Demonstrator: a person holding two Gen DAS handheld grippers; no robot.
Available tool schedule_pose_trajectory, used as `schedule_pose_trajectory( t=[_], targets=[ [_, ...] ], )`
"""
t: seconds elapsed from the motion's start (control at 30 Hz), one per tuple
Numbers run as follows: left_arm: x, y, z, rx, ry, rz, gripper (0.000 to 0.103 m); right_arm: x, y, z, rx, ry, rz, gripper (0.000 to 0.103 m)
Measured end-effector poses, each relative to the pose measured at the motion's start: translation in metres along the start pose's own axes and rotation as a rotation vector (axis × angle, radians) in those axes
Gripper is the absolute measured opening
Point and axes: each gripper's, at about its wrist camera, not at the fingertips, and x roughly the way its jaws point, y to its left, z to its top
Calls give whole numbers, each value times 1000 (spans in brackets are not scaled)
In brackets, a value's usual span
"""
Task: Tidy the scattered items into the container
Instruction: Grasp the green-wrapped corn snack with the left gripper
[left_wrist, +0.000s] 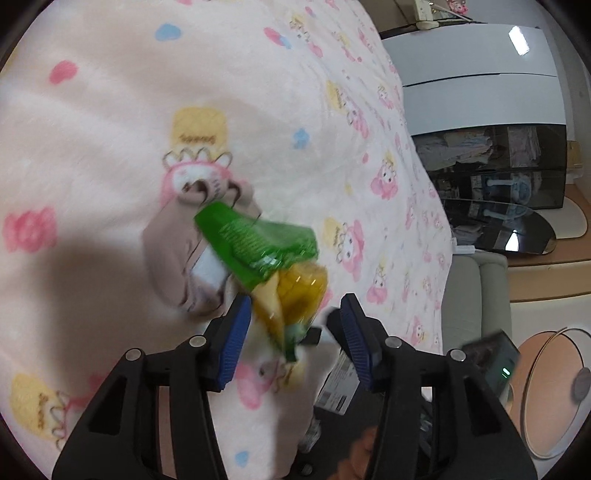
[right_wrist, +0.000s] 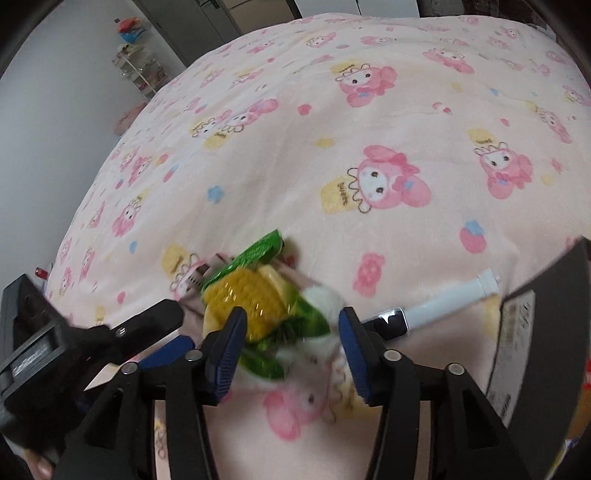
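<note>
The snack packet (left_wrist: 271, 258), green and yellow and blurred, lies on the pink blanket (left_wrist: 110, 110) partly over a beige sock (left_wrist: 173, 254). Left gripper (left_wrist: 295, 328) has its jaws apart, with the packet's lower end between them, pads not pressing. Right gripper (right_wrist: 291, 336) is also spread open around the packet (right_wrist: 255, 299). Black container (right_wrist: 546, 332) sits at the right edge.
</note>
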Motion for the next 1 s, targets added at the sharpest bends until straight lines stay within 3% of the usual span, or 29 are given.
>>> schedule_pose_trajectory(
  t=[0.13,0.23,0.33,0.43,0.6,0.7,0.8,0.9,1.0],
  targets=[
    [19,0,10,-19,12,11,68,12,-11,12,68,-31,62,66],
    [34,15,16,-117,53,-25,74,21,-22,17,144,-24,120,67],
    [46,32,22,-234,107,-86,73,29,-28,16,197,11,190,67],
    [55,38,27,-297,129,-136,72,33,-24,14,211,15,203,67],
    [54,28,24,-250,115,-120,71,34,-22,9,238,-8,203,67],
    [50,30,17,-257,110,-108,59,32,-25,6,241,-2,213,66],
    [47,29,13,-248,103,-98,57,28,-27,0,255,21,241,62],
    [33,29,10,-231,66,-72,57,16,-19,-6,189,40,251,52],
    [26,33,12,-234,43,-71,56,8,5,-10,26,47,139,52]
  ],
)
